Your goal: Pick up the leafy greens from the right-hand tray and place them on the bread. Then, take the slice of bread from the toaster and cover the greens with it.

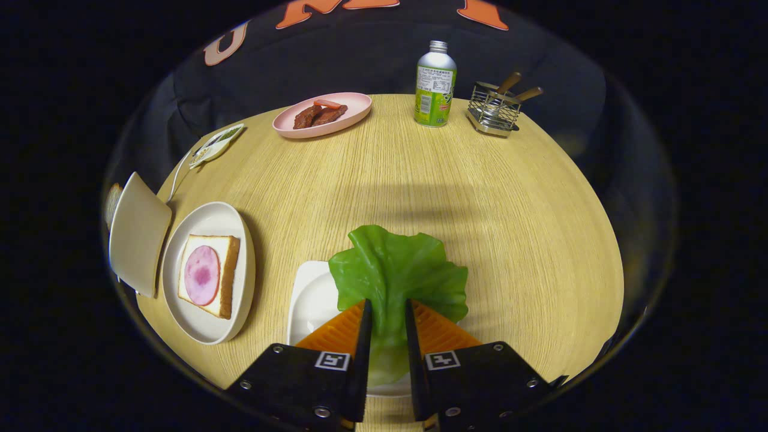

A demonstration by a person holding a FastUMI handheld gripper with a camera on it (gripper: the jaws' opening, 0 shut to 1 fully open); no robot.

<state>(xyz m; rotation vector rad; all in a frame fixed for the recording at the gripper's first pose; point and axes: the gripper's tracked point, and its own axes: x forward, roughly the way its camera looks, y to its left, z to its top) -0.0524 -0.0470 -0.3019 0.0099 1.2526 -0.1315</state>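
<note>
Nearby, tongs (387, 312) gripping leafy greens (396, 270), plated bread (210, 275) left.

Far side of wooden table (510, 198): pink plate (322, 114) with dark meat strips (319, 115), upper centre. To its right, upright green-labelled bottle (435, 84), then wire holder (493, 109) with two wooden handles. Upper left edge: small white packet (216, 144).

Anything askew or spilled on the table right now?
Nothing stands out. The gripper is shut on the leafy greens above the white tray; the bread with its ham slice lies flat on the plate.
</note>
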